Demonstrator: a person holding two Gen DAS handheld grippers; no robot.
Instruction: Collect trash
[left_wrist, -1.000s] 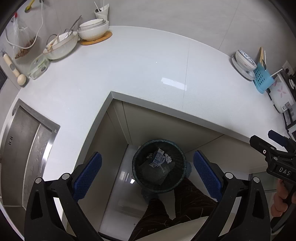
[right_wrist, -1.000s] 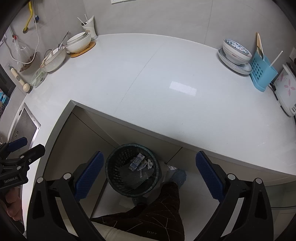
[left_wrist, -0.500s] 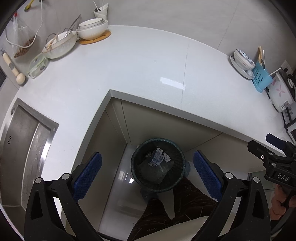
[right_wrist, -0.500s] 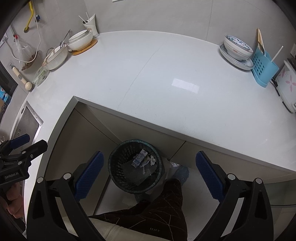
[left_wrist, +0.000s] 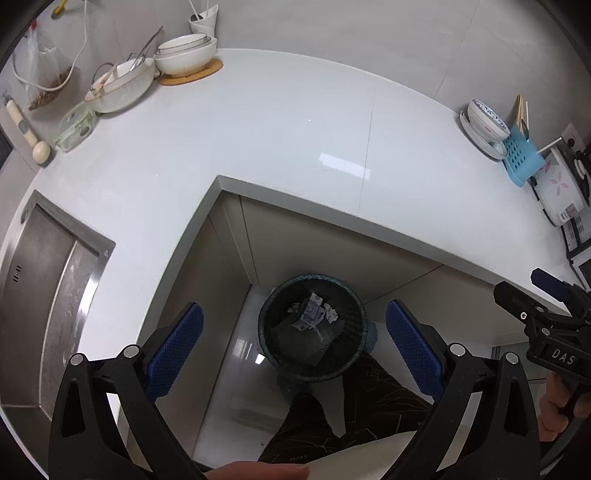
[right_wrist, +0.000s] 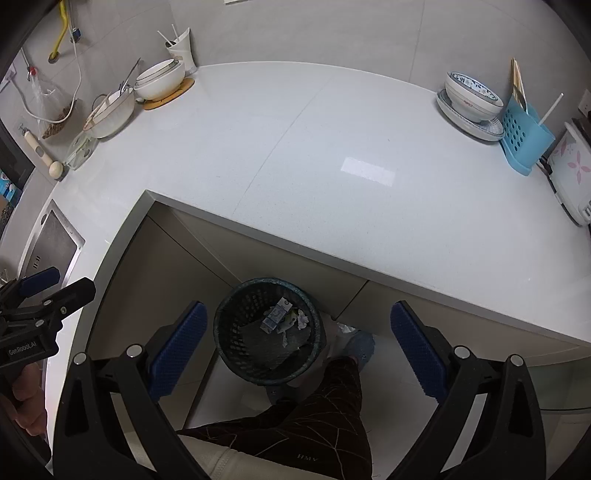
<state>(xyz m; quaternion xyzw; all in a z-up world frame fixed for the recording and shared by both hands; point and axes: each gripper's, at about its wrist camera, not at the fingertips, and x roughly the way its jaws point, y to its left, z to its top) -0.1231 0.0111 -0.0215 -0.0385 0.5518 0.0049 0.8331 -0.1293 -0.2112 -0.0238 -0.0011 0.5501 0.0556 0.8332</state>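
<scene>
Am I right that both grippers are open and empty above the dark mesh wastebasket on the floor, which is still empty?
Not quite: the dark mesh wastebasket is not empty. The right wrist view shows a small blue-and-white carton and crumpled white paper scraps inside it. The rest holds: the left gripper and right gripper are open and empty above it.

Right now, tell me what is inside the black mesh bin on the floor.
The bin holds a small blue-and-white carton, crumpled white paper and a grey sheet. Anything under that sheet is hidden.

Both hand-held grippers (left_wrist: 294, 345) (right_wrist: 294, 349) slightly higher above bin (left_wrist: 313, 326).
</scene>
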